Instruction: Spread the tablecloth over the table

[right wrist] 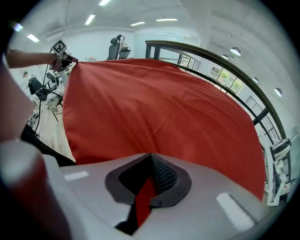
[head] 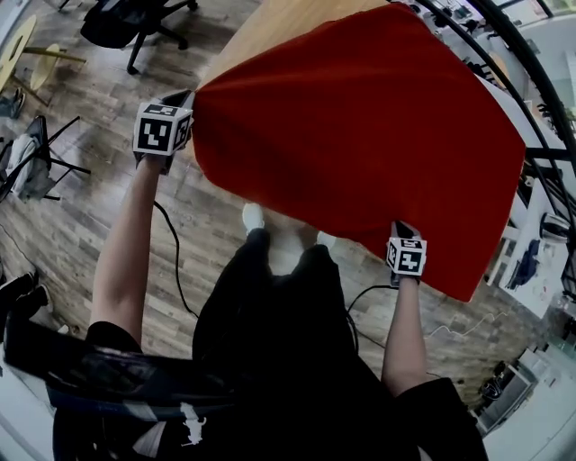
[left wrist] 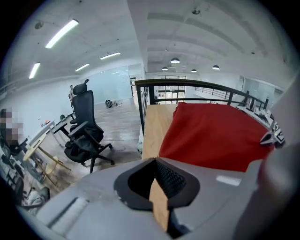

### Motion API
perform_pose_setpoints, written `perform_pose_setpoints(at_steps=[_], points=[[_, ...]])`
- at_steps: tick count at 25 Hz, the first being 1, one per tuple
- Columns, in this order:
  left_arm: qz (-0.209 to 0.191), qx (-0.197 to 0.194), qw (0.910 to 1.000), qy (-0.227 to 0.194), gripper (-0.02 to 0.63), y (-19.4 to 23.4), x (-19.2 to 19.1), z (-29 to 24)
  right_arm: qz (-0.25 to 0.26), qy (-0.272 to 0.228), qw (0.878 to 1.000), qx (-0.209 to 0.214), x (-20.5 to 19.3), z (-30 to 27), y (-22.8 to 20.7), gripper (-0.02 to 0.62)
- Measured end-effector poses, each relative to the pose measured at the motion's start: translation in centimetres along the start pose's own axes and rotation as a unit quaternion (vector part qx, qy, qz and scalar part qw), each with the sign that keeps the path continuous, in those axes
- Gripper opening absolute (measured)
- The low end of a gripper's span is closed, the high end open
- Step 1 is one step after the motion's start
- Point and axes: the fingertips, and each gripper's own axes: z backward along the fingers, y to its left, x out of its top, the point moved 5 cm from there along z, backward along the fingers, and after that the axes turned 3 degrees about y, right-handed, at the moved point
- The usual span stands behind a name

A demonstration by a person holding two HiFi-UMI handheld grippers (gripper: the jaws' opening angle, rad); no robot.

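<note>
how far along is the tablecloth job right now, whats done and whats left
Done: the red tablecloth is opened out over most of the wooden table. In hand: the left gripper and the right gripper each pinch its near edge, stretching it between them. Left: bare wood shows beyond the cloth's far left edge, so it probably needs shifting across, then lowering and releasing.

Both bare arms stretch forward, spread wide. The left claw (head: 183,99) reaches farther out than the right claw (head: 402,232), each clamped on the tablecloth (head: 360,135).
</note>
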Motion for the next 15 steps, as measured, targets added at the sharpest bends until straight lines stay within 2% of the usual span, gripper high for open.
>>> perform_pose_setpoints(at_steps=[2, 4, 5, 7, 9, 12, 15], points=[[-0.020, -0.001, 0.9992, 0.035, 0.009, 0.1, -1.0, -1.9, -0.005, 0.006, 1.000, -0.007, 0.1, -0.1, 0.0, 0.009], [-0.017, -0.005, 0.9973, 0.071, 0.015, -0.6, -3.9, -4.0, -0.013, 0.012, 1.000, -0.011, 0.0, -0.1, -0.2, 0.009], [0.000, -0.003, 0.9973, 0.074, 0.015, -0.8, -5.3, -4.6, -0.019, 0.015, 1.000, -0.011, 0.0, -0.1, -0.3, 0.009], [0.056, 0.003, 0.9971, 0.050, 0.031, -1.2, -7.2, -4.6, -0.031, 0.020, 0.999, -0.013, 0.2, -0.1, -0.5, 0.009], [0.109, 0.010, 0.9939, 0.016, 0.253, -1.4, -8.2, -3.2, -0.041, 0.028, 0.999, -0.020, 0.5, -0.2, -0.7, 0.009], [0.148, 0.010, 0.9889, -0.007, 0.253, -2.2, -10.1, -0.8, -0.047, 0.044, 0.997, -0.036, 0.7, -0.8, -1.1, 0.009], [0.130, -0.013, 0.9909, -0.033, 0.165, -5.4, -11.3, 0.8, -0.057, 0.056, 0.995, -0.063, 0.6, -0.8, -1.5, 0.009]])
